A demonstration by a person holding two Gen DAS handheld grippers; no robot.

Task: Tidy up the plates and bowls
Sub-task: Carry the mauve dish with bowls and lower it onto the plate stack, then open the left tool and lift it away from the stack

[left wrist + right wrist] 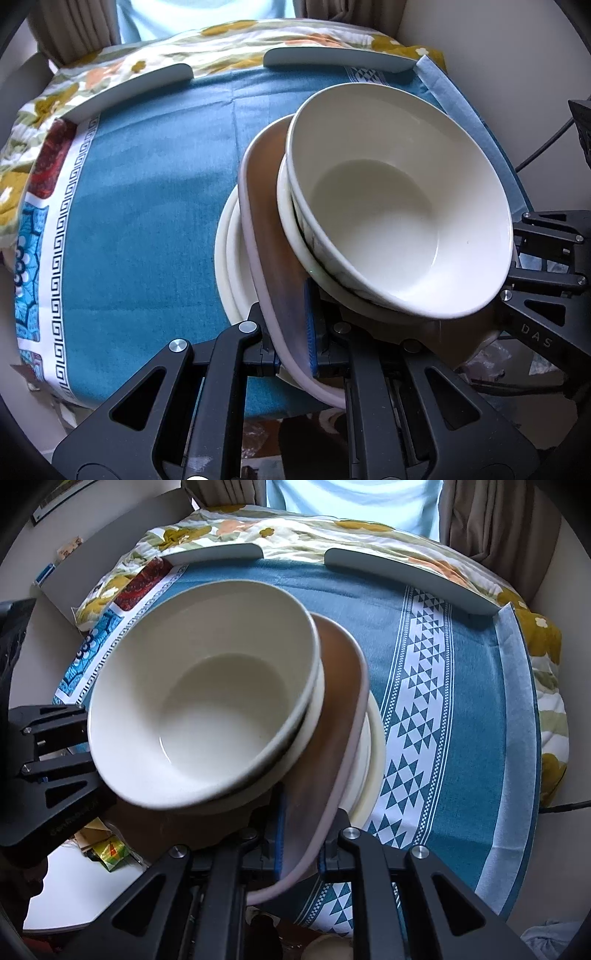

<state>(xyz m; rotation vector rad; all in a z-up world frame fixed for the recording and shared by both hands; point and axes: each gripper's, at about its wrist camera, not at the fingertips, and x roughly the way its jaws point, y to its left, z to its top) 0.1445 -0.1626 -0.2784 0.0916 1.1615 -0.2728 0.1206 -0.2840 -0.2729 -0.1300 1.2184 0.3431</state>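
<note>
Left gripper [295, 354] and right gripper [301, 849] each clamp opposite rims of the brown tray [275, 266] carrying stacked bowls [399, 206] over the plates [231, 266]; load probably heavy, glazed, slippery, breakable, so rim grips suit.

Deep white bowl [388, 206] nested in a second white bowl [295, 236], both sitting tilted on a brown plate [273, 258] with a pale rim, cream plates [231, 266] stacked just beneath, over the blue tablecloth.
</note>
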